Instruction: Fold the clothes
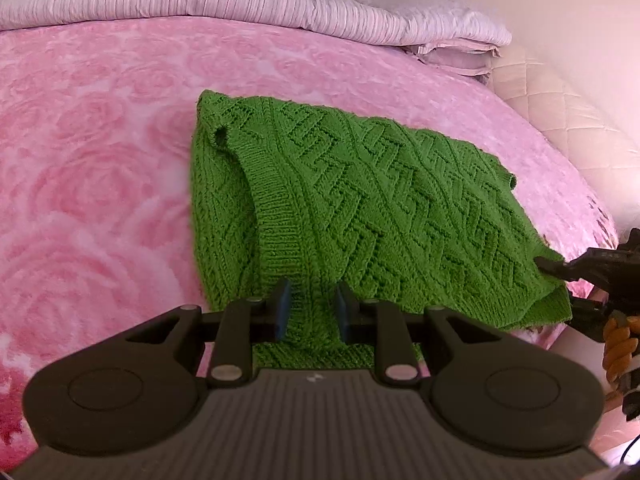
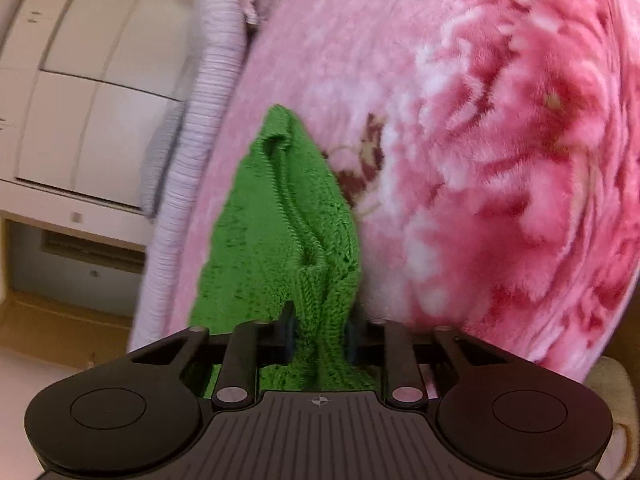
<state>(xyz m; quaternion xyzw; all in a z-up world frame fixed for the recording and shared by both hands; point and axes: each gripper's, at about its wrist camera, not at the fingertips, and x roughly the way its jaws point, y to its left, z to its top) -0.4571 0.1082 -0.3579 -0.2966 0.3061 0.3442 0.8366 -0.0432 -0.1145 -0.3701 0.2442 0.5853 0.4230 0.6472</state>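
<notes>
Green knit sweater (image 1: 360, 200) on pink bed blanket (image 1: 100, 160), long axis running away up-left from both grippers. Left hand-held gripper (image 1: 310, 308) clamped on near ribbed edge; right hand-held gripper (image 2: 320, 328) pinching bunched right corner. Both at near edge, so fold goes away.

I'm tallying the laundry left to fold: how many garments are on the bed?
1. A green knit sweater lies on the pink blanket, its near edge between the left gripper fingers. More could be hidden outside the views.

A bed under a pink rose blanket (image 1: 100, 152) — white wardrobe doors (image 2: 80, 92) stand beyond it.
</notes>
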